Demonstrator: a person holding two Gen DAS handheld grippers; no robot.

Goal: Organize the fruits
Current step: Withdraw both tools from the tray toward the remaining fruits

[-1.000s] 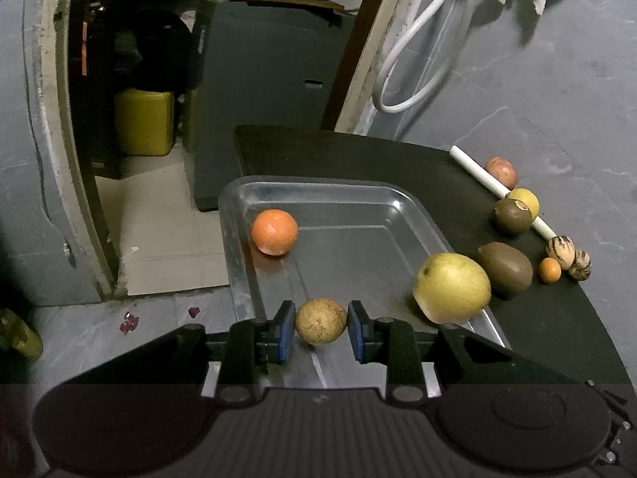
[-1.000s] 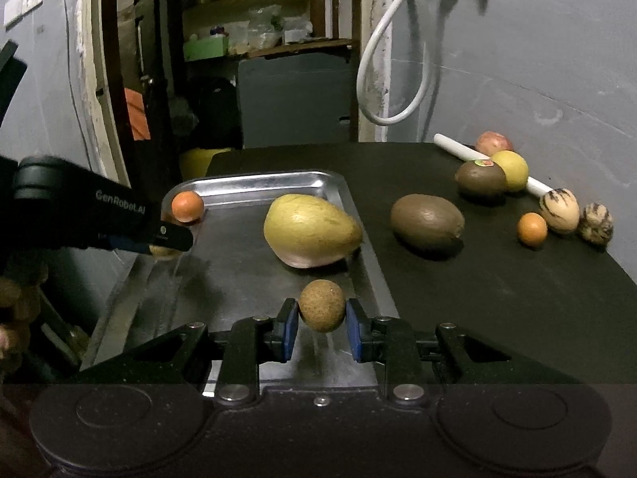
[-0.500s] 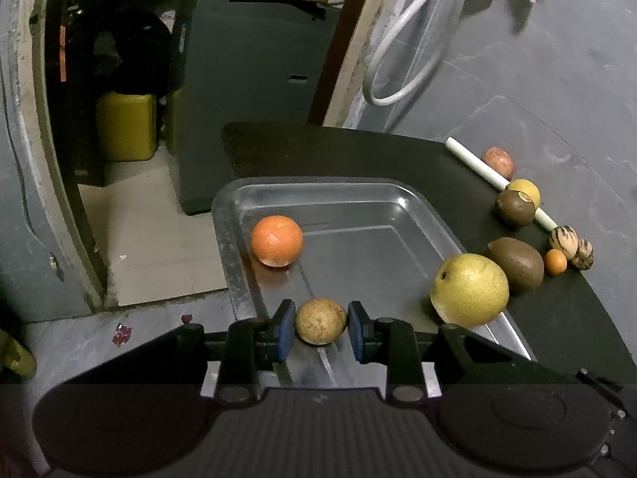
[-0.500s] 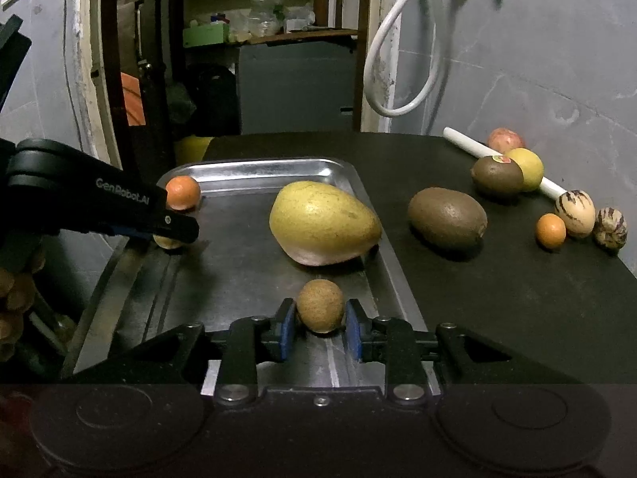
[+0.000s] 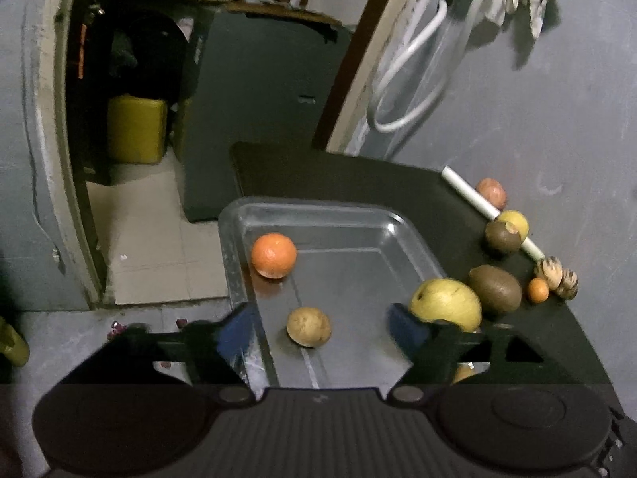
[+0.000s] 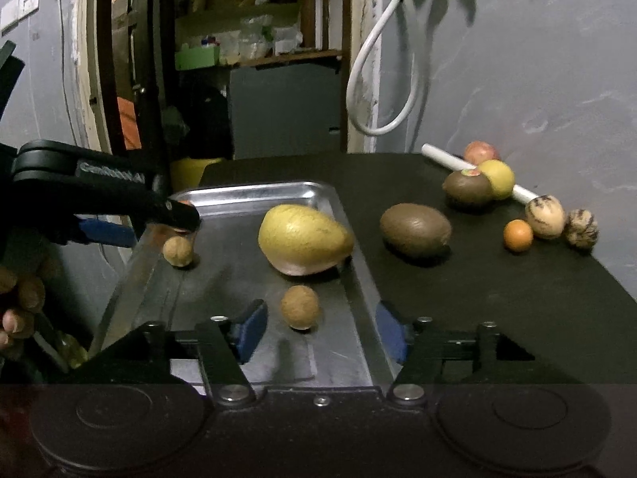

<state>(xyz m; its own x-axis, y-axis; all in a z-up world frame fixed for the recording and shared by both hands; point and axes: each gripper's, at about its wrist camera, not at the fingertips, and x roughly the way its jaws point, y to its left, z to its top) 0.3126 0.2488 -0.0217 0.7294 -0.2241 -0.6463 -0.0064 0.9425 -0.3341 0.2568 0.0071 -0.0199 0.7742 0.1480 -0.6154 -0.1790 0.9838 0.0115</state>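
Left wrist view: left gripper [image 5: 318,328] has just been opening; jaws now stand wide, blue pads clear of the pale tan fruit [image 5: 309,326], which sits between them on the floor of the metal tray [image 5: 318,209], untouched, i.e. released. Orange [image 5: 274,255] lies farther back in the tray near its left wall. Big yellow pear-like fruit [image 5: 446,304] is at the tray's right rim; from here can't tell if it's fully inside. Tan fruit is near-round, so no real long axis.

Right wrist view: right gripper [image 6: 316,328] has also just been opening; pads are apart w/ the brown rough fruit [image 6: 300,306] between them, resting on the tray floor [image 6: 254,193], not pressed. It's slightly egg-shaped, long axis roughly upright in frame. The yellow fruit [image 6: 304,239] here clearly lies inside, by the right rim, long axis left-to-right, narrow end toward the rim.

Progress, as I judge it: 4 fruits in the tray, approx. half done. Left on the black table [image 6: 477,318]: big kiwi [image 6: 415,230] (long axis left-to-right), second kiwi [image 6: 467,188], yellow round fruit [image 6: 497,178], reddish fruit [image 6: 479,151], small orange fruit [image 6: 517,235], 2 striped ones [image 6: 545,216].
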